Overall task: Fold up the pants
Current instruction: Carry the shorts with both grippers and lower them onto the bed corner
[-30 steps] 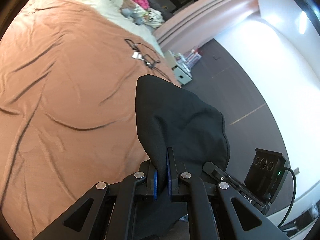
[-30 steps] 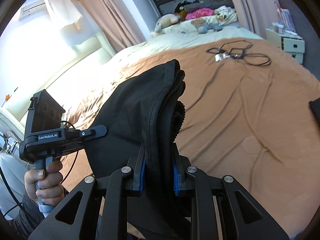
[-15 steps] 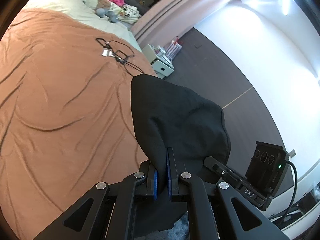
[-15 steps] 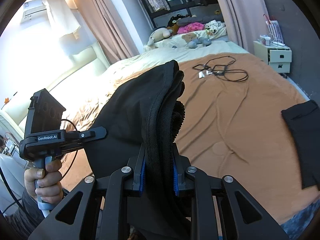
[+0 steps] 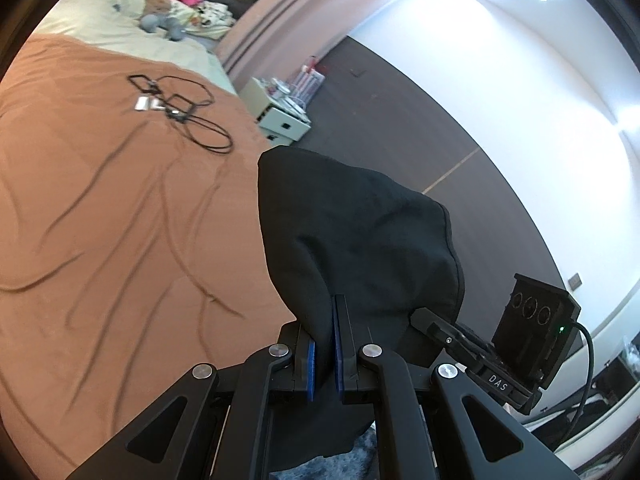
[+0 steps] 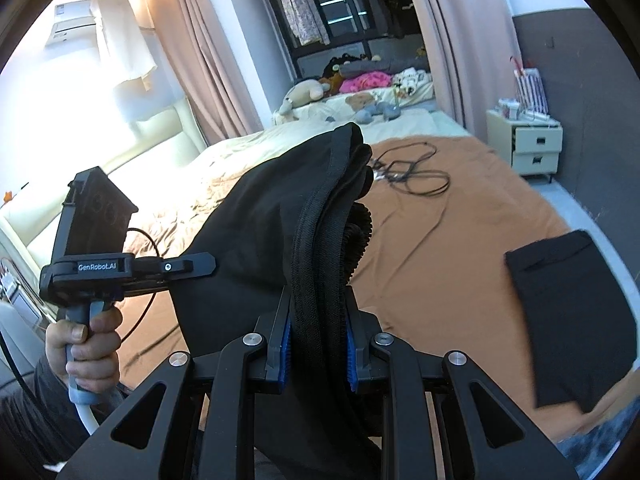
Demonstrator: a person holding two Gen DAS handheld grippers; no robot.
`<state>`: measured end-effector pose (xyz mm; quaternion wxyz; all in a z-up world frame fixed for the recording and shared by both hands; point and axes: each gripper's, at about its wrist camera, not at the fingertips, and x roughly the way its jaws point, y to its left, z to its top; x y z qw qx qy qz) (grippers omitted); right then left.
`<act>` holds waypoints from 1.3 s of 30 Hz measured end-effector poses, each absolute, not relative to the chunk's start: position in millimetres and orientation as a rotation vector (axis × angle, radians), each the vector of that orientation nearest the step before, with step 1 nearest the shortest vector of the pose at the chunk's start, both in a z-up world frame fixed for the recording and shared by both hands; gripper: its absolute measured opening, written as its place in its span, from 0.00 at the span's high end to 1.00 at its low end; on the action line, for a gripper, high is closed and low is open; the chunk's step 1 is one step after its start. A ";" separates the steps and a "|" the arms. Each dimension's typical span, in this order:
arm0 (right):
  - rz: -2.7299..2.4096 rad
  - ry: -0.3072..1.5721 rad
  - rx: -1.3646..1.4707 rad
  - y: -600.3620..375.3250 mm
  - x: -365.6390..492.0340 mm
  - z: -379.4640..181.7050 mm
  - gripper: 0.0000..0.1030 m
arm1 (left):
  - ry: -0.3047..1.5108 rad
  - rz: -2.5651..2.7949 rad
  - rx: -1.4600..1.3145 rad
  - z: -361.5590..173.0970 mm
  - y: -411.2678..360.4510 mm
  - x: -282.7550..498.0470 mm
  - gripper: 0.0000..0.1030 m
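Black pants [image 6: 280, 220] up in the air between my two grippers, over the near edge of the bed, not lying on it. My right gripper [image 6: 316, 344] is clamped on a thick bunch, looks like the waistband with its ribbed edge. My left gripper [image 5: 324, 352] pinches a thinner layer of the same pants, pads nearly together. My left hand [image 6: 86, 344] holds its handle off to the side. Step, I'd say: carrying the pants to the brown bedspread [image 5: 100, 220] for laying out. Next needs lowering both ends evenly, flat, short of the cables [image 5: 180, 112]. Another dark cloth [image 6: 572, 320] lies at the bed's right edge; nightstand [image 6: 528, 148] is beyond.
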<state>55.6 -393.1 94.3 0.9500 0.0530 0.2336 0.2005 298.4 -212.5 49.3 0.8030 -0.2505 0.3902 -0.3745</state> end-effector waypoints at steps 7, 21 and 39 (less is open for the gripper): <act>0.353 0.466 0.049 -415.1 39.8 98.4 0.83 | 0.842 -0.869 -0.500 49.3 -274.9 311.3 0.93; 0.246 0.467 -0.067 -446.7 22.8 111.1 0.83 | 0.872 -0.975 -0.460 27.4 -397.4 344.3 0.93; 0.163 0.568 -0.126 -442.7 48.9 113.6 0.83 | 0.989 -0.980 -0.481 -33.4 -477.2 386.4 0.93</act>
